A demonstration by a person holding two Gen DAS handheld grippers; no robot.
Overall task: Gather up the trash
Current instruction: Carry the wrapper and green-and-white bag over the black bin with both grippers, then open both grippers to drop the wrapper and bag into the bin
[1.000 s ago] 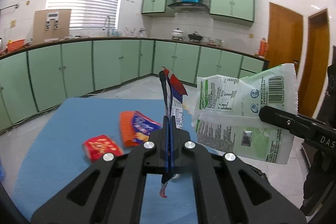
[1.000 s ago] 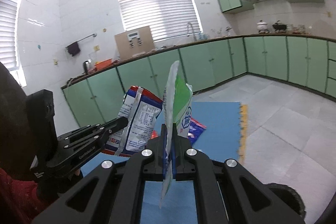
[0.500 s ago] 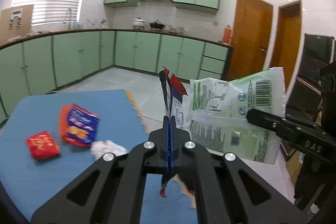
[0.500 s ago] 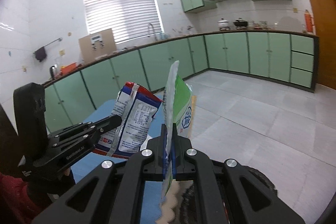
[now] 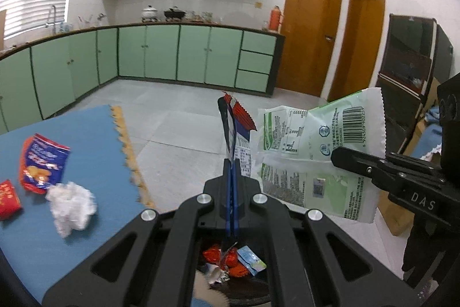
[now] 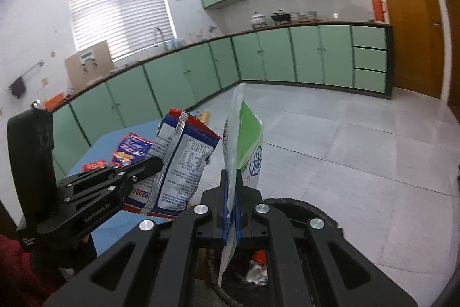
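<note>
Only the left wrist view shows the crumpled white tissue (image 5: 72, 206) on the blue foam mat (image 5: 95, 140), at 9 o'clock from the left gripper (image 5: 232, 163), and the bright wrappers inside the dark bin (image 5: 250, 295) at 6 o'clock. Only the right wrist view shows the printed back panel of the blue-and-white snack bag (image 6: 181, 163), seen edge-on from the left camera.

The left gripper is clamped on that snack bag, whose long axis runs upward, red serrated top toward 12 o'clock. The right gripper (image 6: 230, 177) is clamped on the green-and-white wrapper (image 6: 244, 146), likewise upright, with its lower end hanging toward 6 o'clock over the bin's fuzzy dark rim. In the left view this wrapper (image 5: 316, 154) spreads flat at 3 o'clock, barcode near its upper right.

Both bags are glossy crinkled plastic film with zigzag sealed ends. On the mat lie an orange-and-blue chip bag (image 5: 43, 163) and a small red packet (image 5: 8, 199) at its 8 o'clock. The mat's edge is notched like a puzzle tile.
</note>
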